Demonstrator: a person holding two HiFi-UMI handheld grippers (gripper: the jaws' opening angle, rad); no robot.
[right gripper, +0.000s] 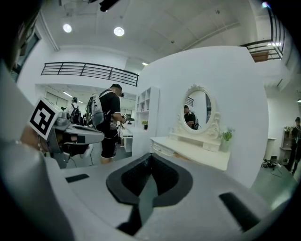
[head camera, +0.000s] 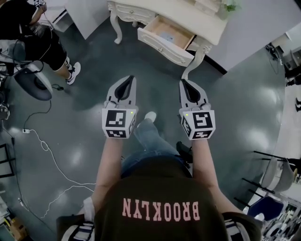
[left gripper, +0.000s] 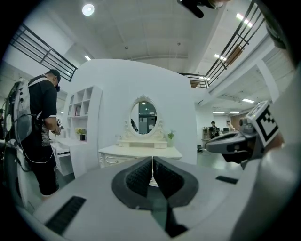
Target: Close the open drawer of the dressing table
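A cream dressing table point(head camera: 188, 14) stands at the top of the head view, its drawer point(head camera: 164, 40) pulled out toward me, the inside showing. My left gripper point(head camera: 127, 81) and right gripper point(head camera: 185, 83) are held side by side over the floor, short of the drawer, both shut and empty. In the left gripper view the table point(left gripper: 141, 151) with its oval mirror point(left gripper: 144, 116) lies straight ahead past the closed jaws. In the right gripper view the table point(right gripper: 193, 151) sits ahead and to the right, below the mirror point(right gripper: 197, 109).
A person in black point(head camera: 42, 37) stands at the far left near a chair point(head camera: 33, 82) and floor cables point(head camera: 47, 150). White shelving point(left gripper: 80, 122) stands left of the table. Chairs point(head camera: 277, 174) sit at the right edge. Glossy grey floor point(head camera: 94, 84) lies between me and the table.
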